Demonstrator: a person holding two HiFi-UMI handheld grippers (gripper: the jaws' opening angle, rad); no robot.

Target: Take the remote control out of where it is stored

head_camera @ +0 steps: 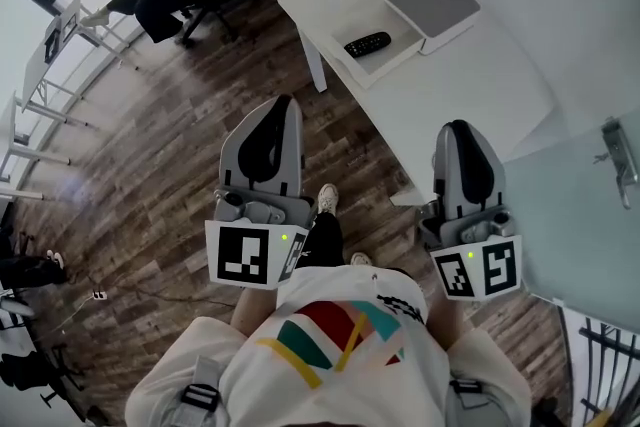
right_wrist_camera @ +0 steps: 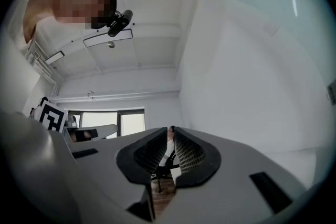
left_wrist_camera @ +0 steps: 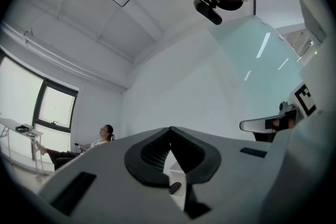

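One remote control (head_camera: 367, 44) lies in a shallow open white box (head_camera: 398, 56) near the corner of the white table (head_camera: 470, 85), with a grey-topped lid (head_camera: 432, 3) just beyond it. Its long axis runs across the line of reach, not along it, so jaws coming in from this side would meet its narrow width. It sits ahead of both tools and between their lines: forward and to the right of the left gripper (head_camera: 284, 103), forward and to the left of the right gripper (head_camera: 456, 127), and well apart from each. The left gripper looks slightly nearer and better aimed, since the remote shows through the gap below its closed tips in the left gripper view. Its jaws meet at the tips and hold nothing. The right gripper's jaws are all but closed, with only a slim slit between them and nothing in it.
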